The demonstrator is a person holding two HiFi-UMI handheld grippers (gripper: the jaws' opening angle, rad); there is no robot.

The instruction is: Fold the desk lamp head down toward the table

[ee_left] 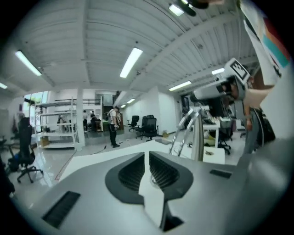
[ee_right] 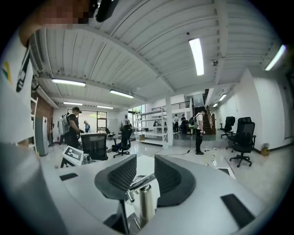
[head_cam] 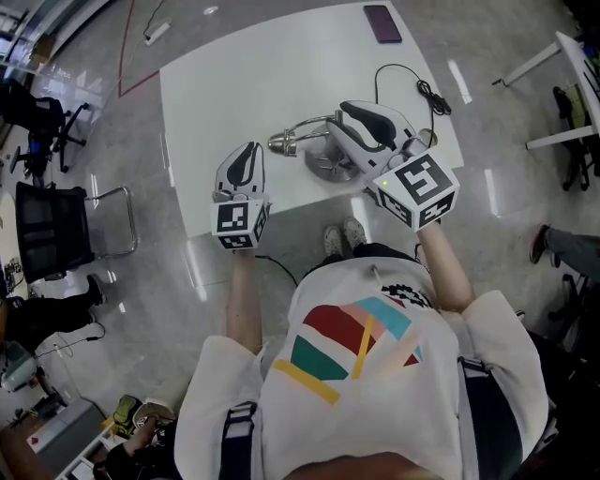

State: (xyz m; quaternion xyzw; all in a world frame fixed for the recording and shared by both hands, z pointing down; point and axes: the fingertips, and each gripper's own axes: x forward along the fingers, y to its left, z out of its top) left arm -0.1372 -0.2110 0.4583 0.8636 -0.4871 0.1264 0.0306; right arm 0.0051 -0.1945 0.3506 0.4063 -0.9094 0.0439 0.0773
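A silver desk lamp stands on the white table [head_cam: 234, 75], its round base [head_cam: 323, 169] near the front edge and its head [head_cam: 281, 143] pointing left. In the head view my right gripper [head_cam: 356, 117] sits over the lamp's arm. In the right gripper view the metal arm [ee_right: 141, 181] crosses the gap between the pads above a metal post [ee_right: 146, 202], and the right gripper [ee_right: 145, 172] is shut on it. My left gripper [head_cam: 247, 155] hovers left of the lamp head, apart from it. Its jaws [ee_left: 147, 160] stand nearly together with nothing between them.
A dark flat phone [head_cam: 382, 23] lies at the table's far edge. A black cable [head_cam: 417, 86] runs from the lamp across the right side. A black office chair [head_cam: 47, 230] stands left of the table, another desk [head_cam: 572, 84] to the right.
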